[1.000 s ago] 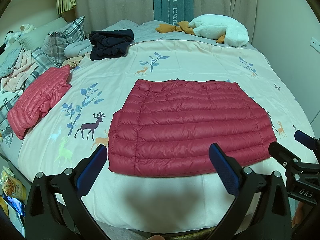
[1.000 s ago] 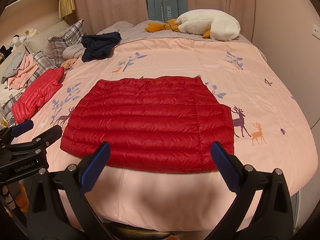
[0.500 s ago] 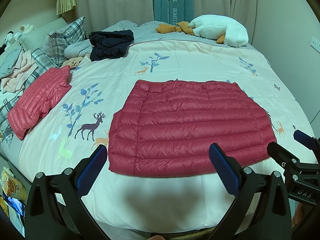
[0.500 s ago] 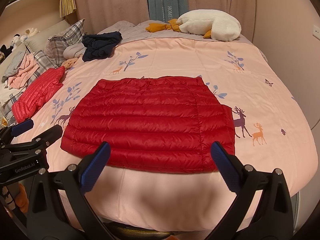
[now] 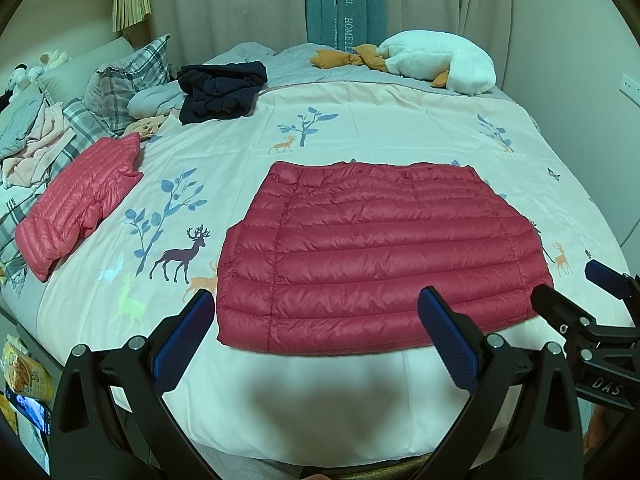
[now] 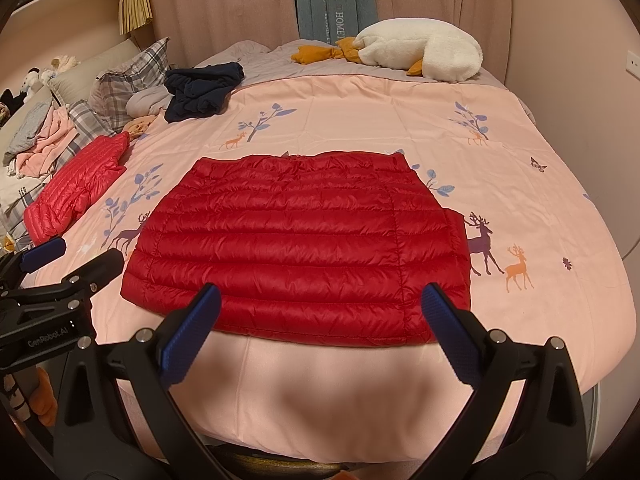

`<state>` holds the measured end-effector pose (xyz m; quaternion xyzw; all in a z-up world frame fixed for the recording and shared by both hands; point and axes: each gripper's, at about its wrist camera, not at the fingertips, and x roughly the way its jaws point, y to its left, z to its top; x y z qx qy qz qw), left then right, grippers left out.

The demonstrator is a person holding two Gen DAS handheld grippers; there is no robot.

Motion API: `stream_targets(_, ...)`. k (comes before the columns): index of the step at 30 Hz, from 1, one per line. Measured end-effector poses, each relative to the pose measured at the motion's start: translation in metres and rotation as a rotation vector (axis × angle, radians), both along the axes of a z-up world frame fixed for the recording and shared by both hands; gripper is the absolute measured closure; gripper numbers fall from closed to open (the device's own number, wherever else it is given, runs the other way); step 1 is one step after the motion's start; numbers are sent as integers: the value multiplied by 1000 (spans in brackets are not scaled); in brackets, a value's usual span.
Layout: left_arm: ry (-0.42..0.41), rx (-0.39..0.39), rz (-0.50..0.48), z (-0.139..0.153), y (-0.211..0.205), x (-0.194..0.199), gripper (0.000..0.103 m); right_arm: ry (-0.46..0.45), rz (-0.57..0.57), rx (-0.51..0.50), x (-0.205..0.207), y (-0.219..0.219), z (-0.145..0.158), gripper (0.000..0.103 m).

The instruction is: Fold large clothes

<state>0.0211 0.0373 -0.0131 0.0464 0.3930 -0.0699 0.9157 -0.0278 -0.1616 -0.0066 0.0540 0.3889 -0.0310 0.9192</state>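
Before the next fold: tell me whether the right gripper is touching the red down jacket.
Apart. In the right wrist view the right gripper is wide open and holds nothing; its blue pads hang at the red down jacket's near hem, the fabric lying flat and unpinched.

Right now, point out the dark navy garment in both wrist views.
Left wrist: navy garment upper left, far side of the bed, beside the plaid pillows.
Right wrist: navy garment upper left too.
Shared landmark: white goose plush at the far edge.

A crimson quilted puffer jacket (image 5: 380, 256) lies on a pale pink bedsheet (image 5: 400, 120) printed with blue leaves and purple and orange deer; beside it, a coral-pink quilted jacket (image 5: 80, 208).
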Motion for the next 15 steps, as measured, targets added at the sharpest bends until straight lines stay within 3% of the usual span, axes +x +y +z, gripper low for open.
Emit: stream_targets(15, 16, -3, 27, -1, 3, 5, 1, -1, -1, 2, 0, 0, -1, 2)
